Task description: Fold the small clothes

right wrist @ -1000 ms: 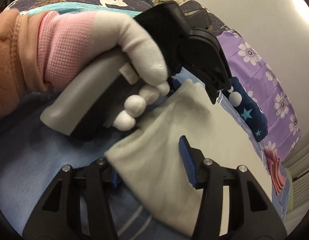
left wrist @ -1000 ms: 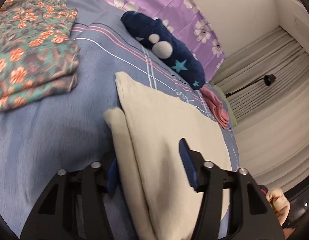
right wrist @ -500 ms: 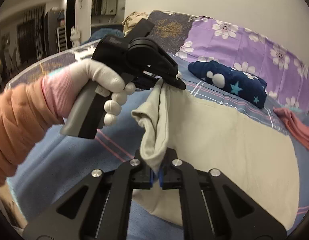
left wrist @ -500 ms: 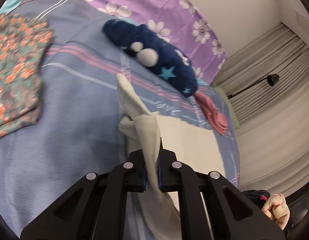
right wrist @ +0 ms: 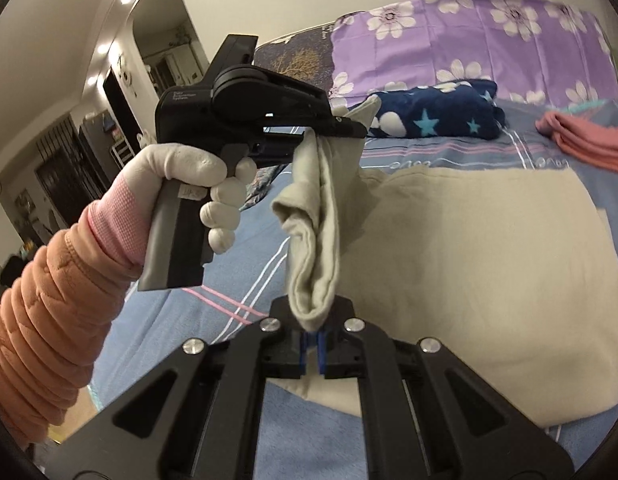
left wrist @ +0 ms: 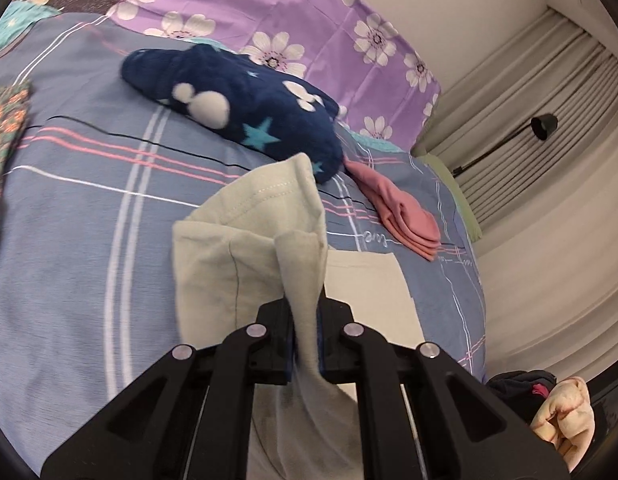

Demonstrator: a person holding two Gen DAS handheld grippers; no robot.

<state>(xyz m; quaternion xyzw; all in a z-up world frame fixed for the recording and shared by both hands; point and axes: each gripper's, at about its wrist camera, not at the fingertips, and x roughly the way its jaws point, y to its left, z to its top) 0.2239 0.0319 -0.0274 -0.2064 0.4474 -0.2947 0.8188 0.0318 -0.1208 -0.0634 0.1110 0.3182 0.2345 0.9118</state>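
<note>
Both grippers were clamped on the beige garment [right wrist: 469, 248]. The left gripper [left wrist: 305, 320] pinched its far edge, the right gripper [right wrist: 312, 332] its near edge, lifted off the bed [left wrist: 89, 208].

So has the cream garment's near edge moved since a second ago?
Yes. The cream garment edge, then flat on the striped bedsheet, now hangs lifted above it, clamped by the left gripper and the right gripper.

both grippers [left wrist: 307, 344] [right wrist: 312, 340] clamped, raised
</note>
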